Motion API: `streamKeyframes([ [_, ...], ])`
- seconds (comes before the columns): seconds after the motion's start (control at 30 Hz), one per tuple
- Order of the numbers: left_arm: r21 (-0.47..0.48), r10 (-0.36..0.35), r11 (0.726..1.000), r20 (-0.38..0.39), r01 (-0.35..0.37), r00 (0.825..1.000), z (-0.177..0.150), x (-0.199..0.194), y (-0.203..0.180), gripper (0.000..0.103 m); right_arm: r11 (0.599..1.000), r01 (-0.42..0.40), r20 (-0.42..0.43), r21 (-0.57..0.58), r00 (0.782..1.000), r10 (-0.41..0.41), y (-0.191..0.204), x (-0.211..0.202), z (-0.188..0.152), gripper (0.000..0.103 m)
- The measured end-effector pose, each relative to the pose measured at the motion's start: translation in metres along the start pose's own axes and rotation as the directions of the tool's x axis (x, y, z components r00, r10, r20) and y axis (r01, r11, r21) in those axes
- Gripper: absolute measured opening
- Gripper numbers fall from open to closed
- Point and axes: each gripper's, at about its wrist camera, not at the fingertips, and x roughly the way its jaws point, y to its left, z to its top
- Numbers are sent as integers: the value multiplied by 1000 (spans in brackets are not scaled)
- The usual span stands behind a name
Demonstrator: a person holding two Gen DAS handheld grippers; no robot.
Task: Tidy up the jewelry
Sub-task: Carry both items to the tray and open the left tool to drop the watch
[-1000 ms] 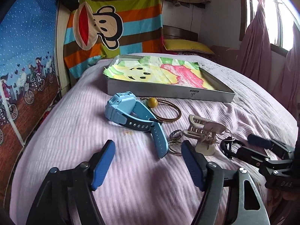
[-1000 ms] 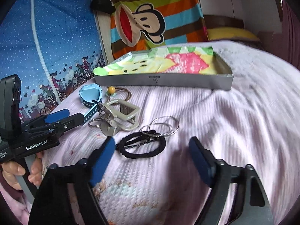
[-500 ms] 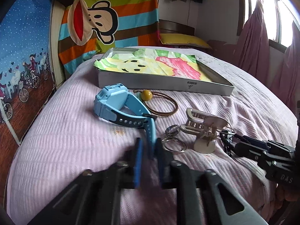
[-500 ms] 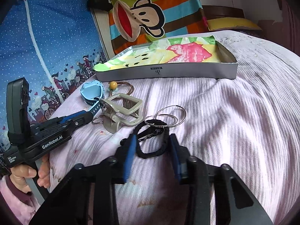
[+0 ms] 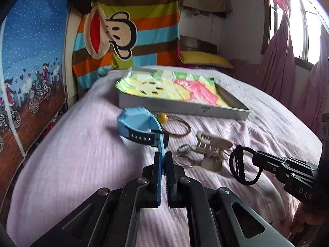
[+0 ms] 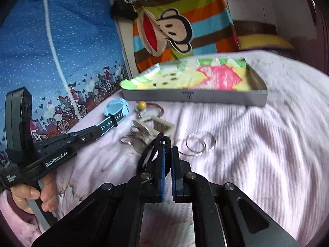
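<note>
Left tongs (image 5: 163, 160) pinch the blue watch (image 5: 138, 125) by its flexible strap tip, its body dangling just ahead; right tongs (image 6: 168, 154) clamp the soft black braided hair tie (image 6: 153, 151), light and limp, looping leftward

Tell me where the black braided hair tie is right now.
The black braided hair tie is pinched in the right claw, lifted just above the bedspread, right of the beige hair clip in the left wrist view.
</note>
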Motion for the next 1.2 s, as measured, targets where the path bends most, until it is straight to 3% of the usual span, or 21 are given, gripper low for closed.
streamKeyframes([
  [0.47,14,-48,999,57,47,997,5,-24,-4,3,1000,-5,185,-20,983,8,3,-35,15,5],
  [0.93,9,-56,998,162,55,985,27,-38,-12,3,1000,-19,222,4,975,18,4,-34,21,5],
  [1.2,2,-59,998,171,60,983,56,-27,-14,3,999,-8,283,43,959,-4,-7,-24,51,5],
])
